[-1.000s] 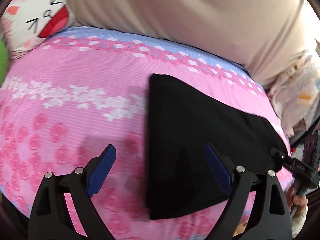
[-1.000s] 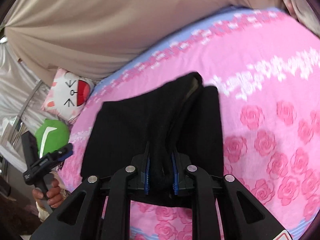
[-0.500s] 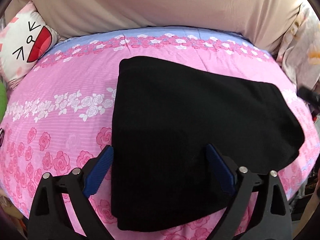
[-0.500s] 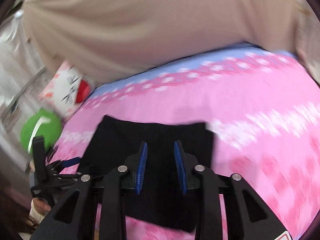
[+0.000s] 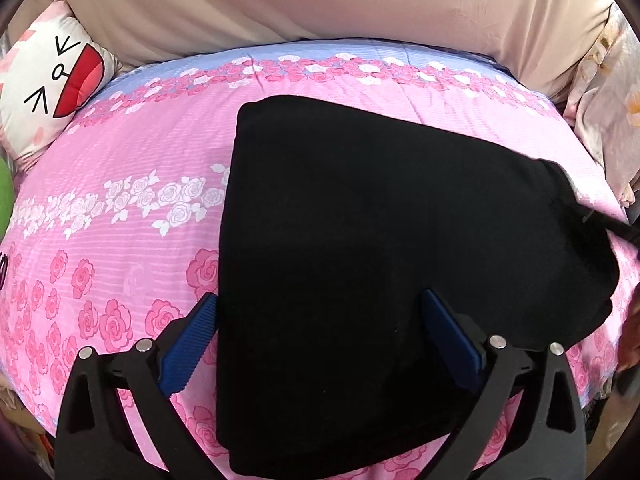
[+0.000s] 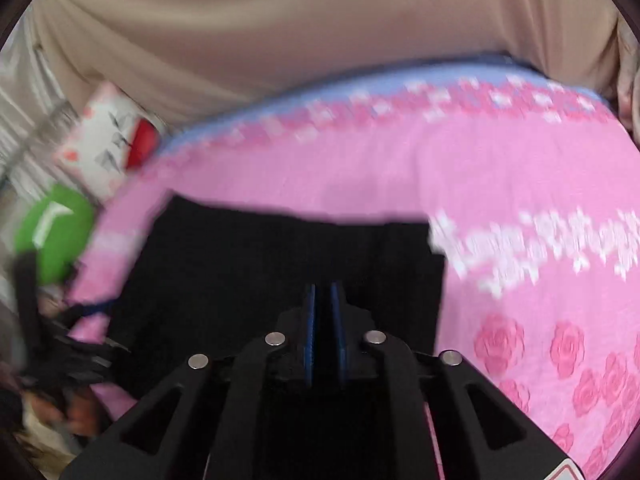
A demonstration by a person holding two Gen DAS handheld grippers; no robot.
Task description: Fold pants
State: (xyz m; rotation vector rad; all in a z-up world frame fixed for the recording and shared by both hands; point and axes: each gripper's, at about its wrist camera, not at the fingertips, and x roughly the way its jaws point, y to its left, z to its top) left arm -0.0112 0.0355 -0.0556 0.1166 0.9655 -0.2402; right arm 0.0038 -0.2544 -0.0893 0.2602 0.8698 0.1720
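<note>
The black pants [image 5: 380, 248] lie folded into a flat pad on the pink rose-patterned bed sheet [image 5: 120, 184]. They also show in the right wrist view [image 6: 280, 264], which is motion-blurred. My left gripper [image 5: 320, 340] is open and empty, hovering over the near edge of the pants, its blue pads [image 5: 188, 344] wide apart. My right gripper [image 6: 323, 320] has its blue pads nearly closed with a thin gap, above the pants; nothing shows between them. The left gripper shows blurred at the left edge of the right wrist view [image 6: 60, 340].
A white cartoon-face pillow [image 5: 44, 80] and a green object [image 6: 52, 232] sit at the bed's left side. A beige cloth [image 5: 320, 4] hangs behind the bed. A floral cloth [image 5: 612, 120] lies at the right. The near bed edge runs under my grippers.
My right gripper let go of the pants fold, pulled back and closed its pads. The pants now lie flat. My left gripper moved right, over the pants.
</note>
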